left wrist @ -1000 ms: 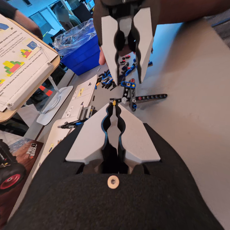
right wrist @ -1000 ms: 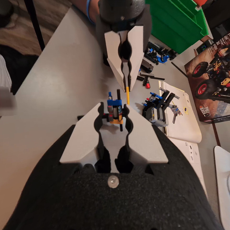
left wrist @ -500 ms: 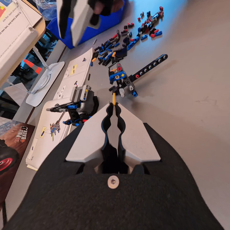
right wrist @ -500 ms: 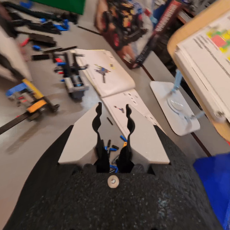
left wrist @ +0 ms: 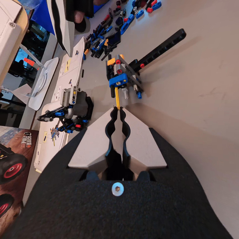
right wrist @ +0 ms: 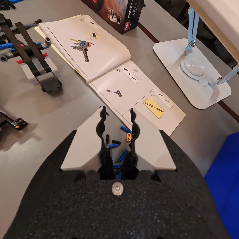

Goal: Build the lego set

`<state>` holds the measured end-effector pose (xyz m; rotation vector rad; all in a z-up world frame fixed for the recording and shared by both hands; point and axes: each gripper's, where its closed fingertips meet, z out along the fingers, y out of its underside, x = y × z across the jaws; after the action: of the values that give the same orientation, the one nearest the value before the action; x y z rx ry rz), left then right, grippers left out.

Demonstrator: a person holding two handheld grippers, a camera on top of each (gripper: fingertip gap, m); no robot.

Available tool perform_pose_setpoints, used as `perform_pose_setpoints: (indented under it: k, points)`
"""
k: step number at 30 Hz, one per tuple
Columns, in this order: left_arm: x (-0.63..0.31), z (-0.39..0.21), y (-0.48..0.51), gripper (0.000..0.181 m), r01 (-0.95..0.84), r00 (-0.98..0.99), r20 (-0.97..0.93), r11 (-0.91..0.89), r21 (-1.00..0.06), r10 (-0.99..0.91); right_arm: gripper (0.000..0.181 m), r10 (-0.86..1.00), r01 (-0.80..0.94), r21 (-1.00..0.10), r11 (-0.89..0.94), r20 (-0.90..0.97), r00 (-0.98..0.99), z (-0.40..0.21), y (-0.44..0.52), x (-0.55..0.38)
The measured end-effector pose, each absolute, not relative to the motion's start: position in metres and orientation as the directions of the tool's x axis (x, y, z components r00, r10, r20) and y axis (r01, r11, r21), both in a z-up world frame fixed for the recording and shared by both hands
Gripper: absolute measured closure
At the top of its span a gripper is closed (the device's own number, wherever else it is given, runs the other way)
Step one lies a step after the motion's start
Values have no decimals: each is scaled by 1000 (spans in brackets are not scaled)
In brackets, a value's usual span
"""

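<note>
Now left gripper [left wrist: 118, 108] pinching one yellow axle [left wrist: 117, 97]; right gripper [right wrist: 118, 110] spread, empty.

Before your left gripper [left wrist: 118, 108], small assembly [left wrist: 122, 76] on table [left wrist: 194, 103], booklet [left wrist: 69, 72] left, loose pieces [left wrist: 109, 33] behind.

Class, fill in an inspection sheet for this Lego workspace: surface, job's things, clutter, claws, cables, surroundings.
Surface: plain grey table.
Job's things: thin yellow axle entering the blue-and-black beam assembly; grey-and-black chassis module; open instruction booklet.
Clutter: loose blue and black pins; small orange connector.
Claws: left claw shut on the axle; right claw open above the pins.
Cables: nothing seen.
Surroundings: dark set box; white stand base; blue bin.
</note>
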<state>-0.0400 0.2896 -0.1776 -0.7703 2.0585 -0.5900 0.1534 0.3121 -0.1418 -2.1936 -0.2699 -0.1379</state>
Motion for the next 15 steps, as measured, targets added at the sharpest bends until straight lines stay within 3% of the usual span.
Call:
perform_pose_setpoints:
  k: [10, 15]
  points:
    - [-40, -165, 325, 180, -507, -254, -407, 479, -717, -878, 148, 133, 254, -790, -558, 217, 967, -135, 312, 155]
    - [-45, -169, 329, 180, -550, -217, -497, 526, -649, -840, 148, 142, 259, -783, -566, 217, 966, -139, 312, 154]
